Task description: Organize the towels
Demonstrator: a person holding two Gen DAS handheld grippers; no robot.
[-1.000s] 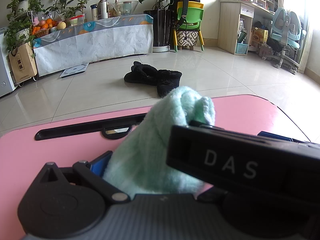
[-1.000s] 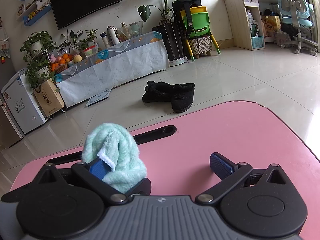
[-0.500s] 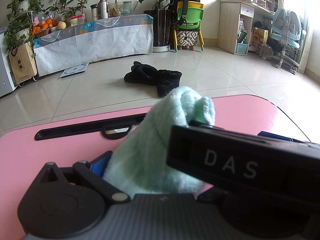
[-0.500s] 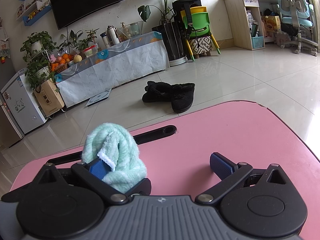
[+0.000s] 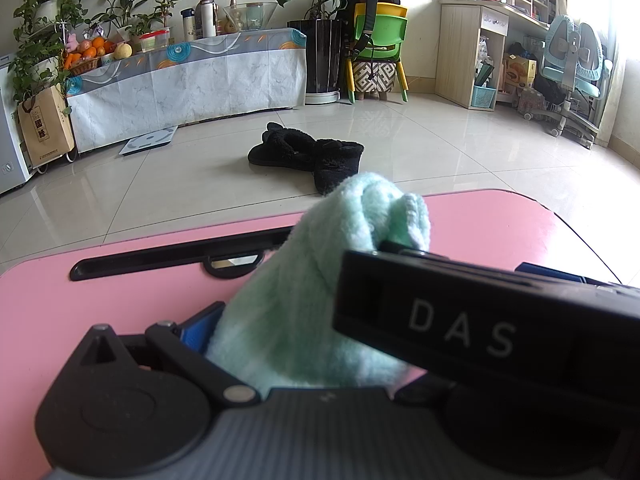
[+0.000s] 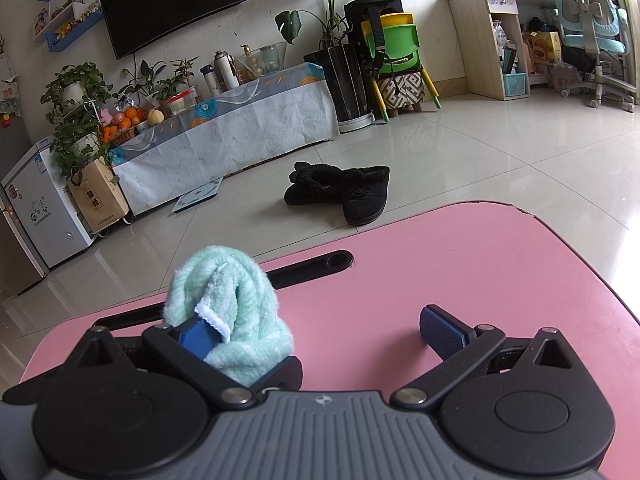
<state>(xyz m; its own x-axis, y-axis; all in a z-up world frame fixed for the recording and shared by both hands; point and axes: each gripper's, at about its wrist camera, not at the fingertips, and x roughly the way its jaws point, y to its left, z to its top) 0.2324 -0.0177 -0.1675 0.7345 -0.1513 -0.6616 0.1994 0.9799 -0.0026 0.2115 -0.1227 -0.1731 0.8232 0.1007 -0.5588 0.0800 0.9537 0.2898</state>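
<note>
Low in the left wrist view, a bunched mint towel (image 5: 316, 280) rises from the middle of the frame over the pink table (image 5: 80, 300), pressed against the blue pad of the left gripper (image 5: 320, 344); its other finger is hidden behind a black bar printed "DAS" (image 5: 460, 326) at lower right, so whether the jaws are actually pinching the cloth cannot be told. In the right wrist view the same towel (image 6: 232, 312) sits at lower left, draped over the left-hand blue pad (image 6: 198, 338) of the right gripper (image 6: 316, 332), while the other pad (image 6: 442, 330) stands well apart at lower right, the fingers spread wide with bare table (image 6: 440, 264) between them. A white hem edge shows on the towel just above the pad. A long black slot (image 6: 304, 266) runs across the table behind the towel. On the tiled floor beyond, centre frame, lie black slippers (image 6: 344, 192). At far left a brown paper bag (image 6: 98, 198) bears printed characters, too small to read surely.
</note>
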